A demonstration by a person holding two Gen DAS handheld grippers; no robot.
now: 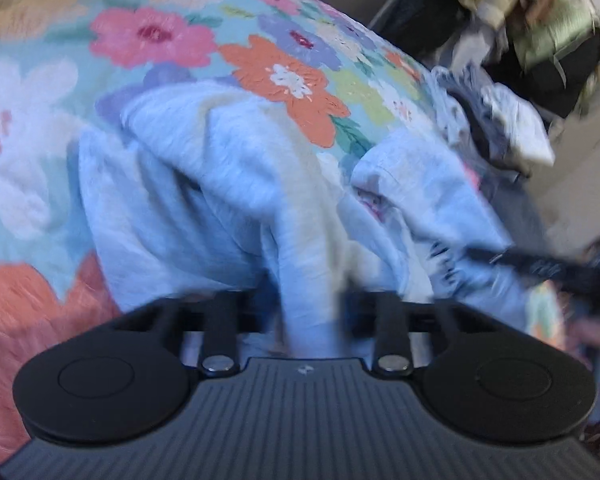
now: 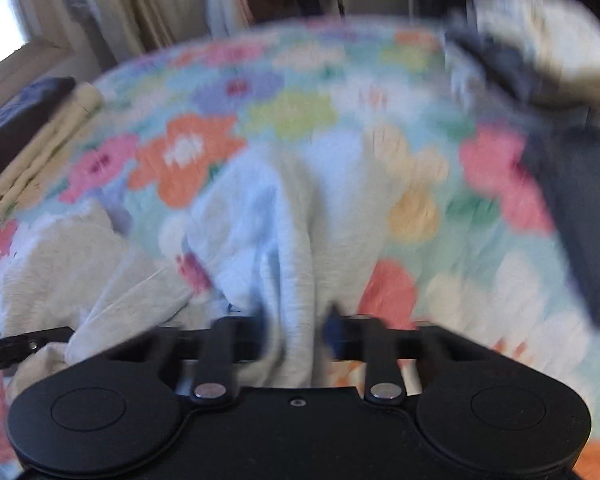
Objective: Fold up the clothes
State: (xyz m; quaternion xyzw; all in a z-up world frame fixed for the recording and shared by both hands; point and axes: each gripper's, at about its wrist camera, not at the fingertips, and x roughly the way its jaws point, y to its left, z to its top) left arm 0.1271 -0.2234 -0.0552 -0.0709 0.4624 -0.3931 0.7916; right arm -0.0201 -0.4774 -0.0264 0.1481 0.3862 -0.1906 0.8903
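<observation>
A pale blue-grey garment lies crumpled on the floral bedspread, bunched into soft ridges. The left gripper is clenched on a fold of it at the near edge; the right gripper likewise pinches a gathered ridge of this cloth.

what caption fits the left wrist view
Left gripper pinching a fold of pale garment over a floral bedspread.

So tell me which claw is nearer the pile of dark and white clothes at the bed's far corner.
Right, probably. The pile lies ahead and right of both; right claw is on that side, left claw farther.
</observation>
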